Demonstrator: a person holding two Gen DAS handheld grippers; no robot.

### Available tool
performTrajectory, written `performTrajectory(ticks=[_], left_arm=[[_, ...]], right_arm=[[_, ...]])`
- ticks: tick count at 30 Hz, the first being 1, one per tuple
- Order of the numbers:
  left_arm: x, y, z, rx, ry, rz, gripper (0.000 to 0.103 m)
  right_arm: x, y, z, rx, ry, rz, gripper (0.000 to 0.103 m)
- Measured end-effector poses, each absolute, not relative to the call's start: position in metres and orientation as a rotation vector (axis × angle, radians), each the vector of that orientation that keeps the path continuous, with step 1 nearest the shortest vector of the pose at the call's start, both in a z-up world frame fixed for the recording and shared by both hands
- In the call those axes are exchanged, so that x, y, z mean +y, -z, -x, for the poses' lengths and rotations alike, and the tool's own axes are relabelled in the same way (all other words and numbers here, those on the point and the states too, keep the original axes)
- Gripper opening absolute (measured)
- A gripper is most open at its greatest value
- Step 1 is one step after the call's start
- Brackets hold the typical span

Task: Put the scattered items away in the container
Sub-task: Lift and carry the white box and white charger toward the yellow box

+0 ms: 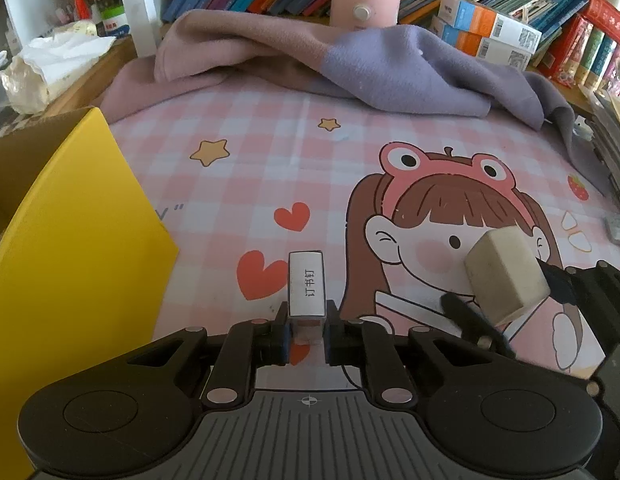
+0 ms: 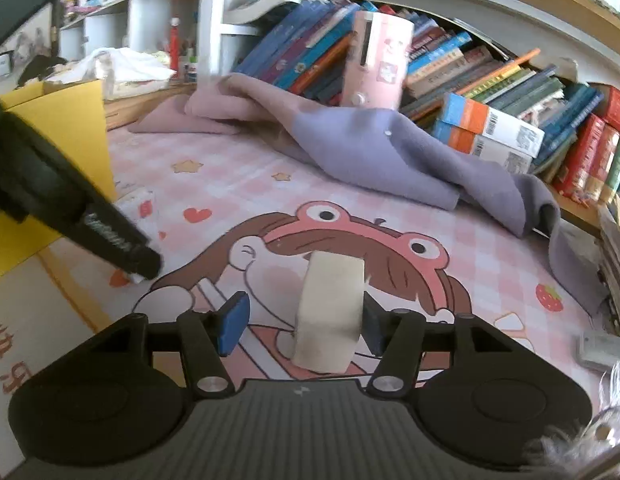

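Left wrist view: the left tool [image 1: 306, 332] is pinched tight on a small staple box [image 1: 306, 284], which sticks out ahead of its fingers, printed label up, its near end hidden between the pads. Off to that tool's right the eraser [image 1: 505, 276] sits against the right tool [image 2: 302, 330]; from the right wrist it touches only the right-hand pad, the blue left pad [image 2: 233, 327] stands apart, so the jaws are fairly wide. To the left tool's left rises the yellow flap of the cardboard container [image 1: 70, 240], its inside cut off by the frame. Ahead lies open pink cartoon mat [image 1: 246, 184] on the table, bounded by a rumpled purple cloth [image 1: 409, 68], with books [image 2: 489, 76] behind it. A grey object [image 2: 601, 346] at the right edge is too blurred to name.
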State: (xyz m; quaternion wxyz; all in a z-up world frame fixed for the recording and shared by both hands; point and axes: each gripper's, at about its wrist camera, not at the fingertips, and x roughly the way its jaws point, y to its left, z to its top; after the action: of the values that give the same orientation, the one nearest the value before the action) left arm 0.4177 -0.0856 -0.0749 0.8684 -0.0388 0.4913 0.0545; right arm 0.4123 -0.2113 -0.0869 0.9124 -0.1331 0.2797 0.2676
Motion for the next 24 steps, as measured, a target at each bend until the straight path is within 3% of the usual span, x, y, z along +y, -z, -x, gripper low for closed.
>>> performTrajectory(ticks=[1, 3, 24], left_arm=[[-0.087, 0.074, -0.416, 1.023, -0.111, 0.076, 0.013], [-0.089, 0.071, -0.412, 1.010, -0.102, 0.074, 0.013], [-0.119, -0.002, -0.334, 0.909, 0.084, 0.145, 0.013]], right_arm=[[-0.212, 0.086, -0.414, 0.576, -0.534, 0.267, 0.034], [-0.217, 0.084, -0.416, 0.582, -0.522, 0.247, 0.027], [-0.284, 0.015, -0.343, 0.579, -0.560, 0.133, 0.025]])
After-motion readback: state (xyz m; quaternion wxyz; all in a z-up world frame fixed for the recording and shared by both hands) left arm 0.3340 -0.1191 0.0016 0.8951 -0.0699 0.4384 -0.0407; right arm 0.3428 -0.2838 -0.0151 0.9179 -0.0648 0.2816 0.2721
